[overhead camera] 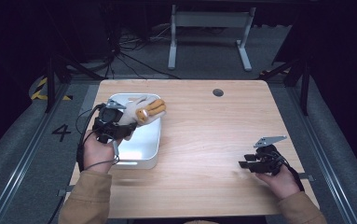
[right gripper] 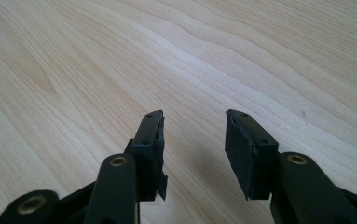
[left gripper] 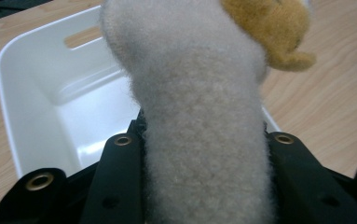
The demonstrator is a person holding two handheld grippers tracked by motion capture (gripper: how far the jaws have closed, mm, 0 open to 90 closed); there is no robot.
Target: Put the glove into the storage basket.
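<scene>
Your left claw is clamped on the grey-and-tan glove — you're holding it up over the white bin at the table's left side. Your right claw sits low over bare wood — jaws apart, gripping nothing.

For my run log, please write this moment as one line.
left claw: shut on plush glove | glove: above white bin | right claw: open, nothing held, over bare table

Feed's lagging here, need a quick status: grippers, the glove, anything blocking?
Left hand-held gripper shut on the knit glove, held over the white bin. Right hand-held gripper open, empty, low over the table. Nothing blocking.
</scene>
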